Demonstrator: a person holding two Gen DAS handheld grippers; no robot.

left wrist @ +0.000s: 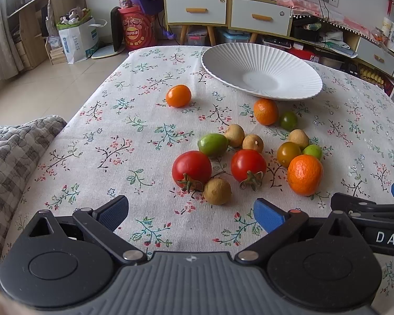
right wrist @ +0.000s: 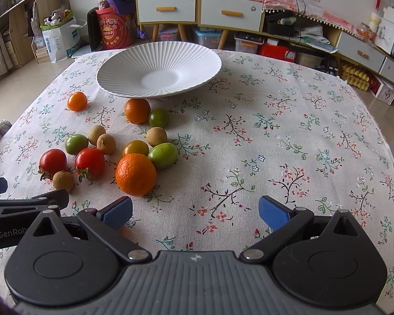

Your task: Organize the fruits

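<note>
A white ribbed plate (left wrist: pixel 286 60) (right wrist: pixel 197 60) stands empty at the far side of the floral tablecloth. In front of it lie loose fruits: two red tomatoes (left wrist: pixel 191 169) (right wrist: pixel 89 161), oranges (left wrist: pixel 304 174) (right wrist: pixel 135 173), brown longans (left wrist: pixel 217 191) (right wrist: pixel 63 181), green fruits (left wrist: pixel 212 144) (right wrist: pixel 162 155) and a small orange tomato (left wrist: pixel 178 95) (right wrist: pixel 77 101). My left gripper (left wrist: pixel 191 215) is open and empty, just short of the near longan. My right gripper (right wrist: pixel 195 211) is open and empty, to the right of the big orange.
A checked cushion (left wrist: pixel 10 152) lies at the table's left edge. Cabinets (left wrist: pixel 228 10) and storage boxes stand on the floor beyond the table. The right gripper's body (left wrist: pixel 375 218) shows at the right of the left wrist view.
</note>
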